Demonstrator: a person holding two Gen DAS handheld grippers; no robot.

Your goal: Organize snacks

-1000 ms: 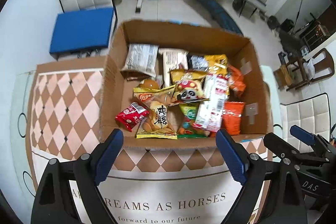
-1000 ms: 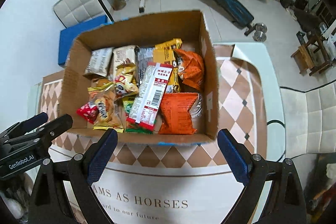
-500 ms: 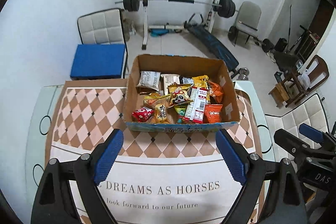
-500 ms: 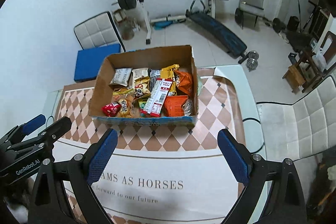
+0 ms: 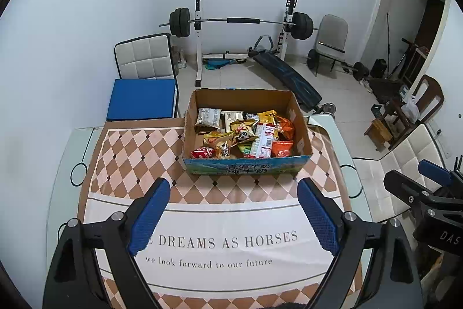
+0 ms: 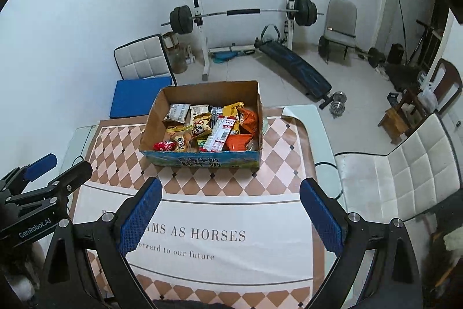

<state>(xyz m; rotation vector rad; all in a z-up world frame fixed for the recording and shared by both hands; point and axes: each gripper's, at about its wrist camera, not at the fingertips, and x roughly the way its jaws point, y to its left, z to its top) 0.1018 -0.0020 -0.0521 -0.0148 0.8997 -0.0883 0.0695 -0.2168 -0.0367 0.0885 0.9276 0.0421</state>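
Standing clear on checkered tablecloth (image 5: 136,146), snack box (image 5: 246,165), weight bench (image 5: 285,74) behind

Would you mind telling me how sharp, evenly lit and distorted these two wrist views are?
Left wrist: sharp, even soft light, no glare; box print legible; fisheye bends the walls, corners black. Right wrist: equally sharp, box clear, same barrel bend, dark vignette at the edges.

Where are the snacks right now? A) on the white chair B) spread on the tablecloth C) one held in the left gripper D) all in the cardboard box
D: every packet lies inside the box; the left gripper and right gripper are both open with nothing between their fingers.
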